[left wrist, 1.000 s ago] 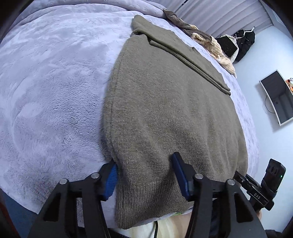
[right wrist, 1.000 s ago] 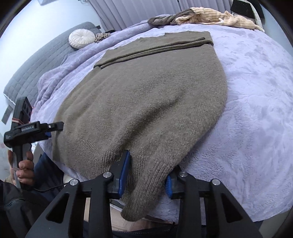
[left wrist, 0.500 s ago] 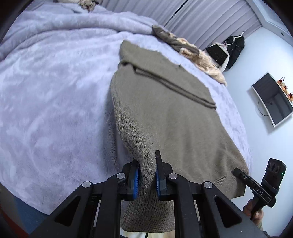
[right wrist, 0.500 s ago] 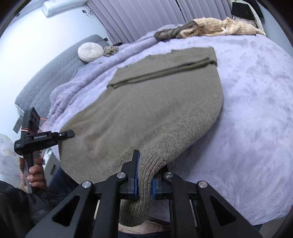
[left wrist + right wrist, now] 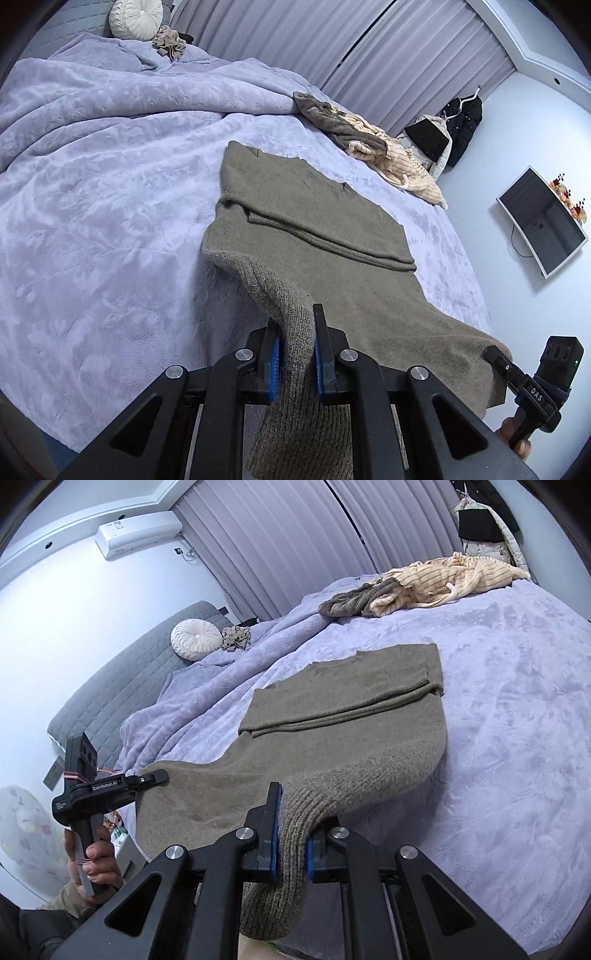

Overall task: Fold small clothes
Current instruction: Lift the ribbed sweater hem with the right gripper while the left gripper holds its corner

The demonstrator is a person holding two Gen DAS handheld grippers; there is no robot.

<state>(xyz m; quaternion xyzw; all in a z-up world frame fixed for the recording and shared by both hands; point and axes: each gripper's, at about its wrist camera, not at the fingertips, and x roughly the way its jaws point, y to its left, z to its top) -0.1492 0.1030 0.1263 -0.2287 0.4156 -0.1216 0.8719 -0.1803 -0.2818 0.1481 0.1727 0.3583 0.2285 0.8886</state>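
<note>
An olive-brown knit sweater point(image 5: 332, 254) lies spread on a lilac bed, its sleeves folded across the far part. My left gripper point(image 5: 295, 347) is shut on the near left corner of its ribbed hem, which hangs down between the blue pads. The right gripper point(image 5: 291, 838) is shut on the near right hem corner of the sweater point(image 5: 332, 716). Both corners are raised off the bed and the hem sags between them. Each gripper shows in the other view: the right one point(image 5: 498, 356) at lower right, the left one point(image 5: 157, 775) at left, held by a hand.
The lilac plush blanket point(image 5: 92, 229) covers the bed. A heap of striped cream and grey clothes point(image 5: 373, 147) lies at the far edge. A round white cushion point(image 5: 195, 640) rests by the grey headboard point(image 5: 122, 686). A wall screen point(image 5: 543, 221) and hanging coats point(image 5: 461, 118) stand beyond the bed.
Both grippers closed on the sweater's near hem corners and then rose, lifting the hem off the bed. Both views now tilt up to take in more of the room.
</note>
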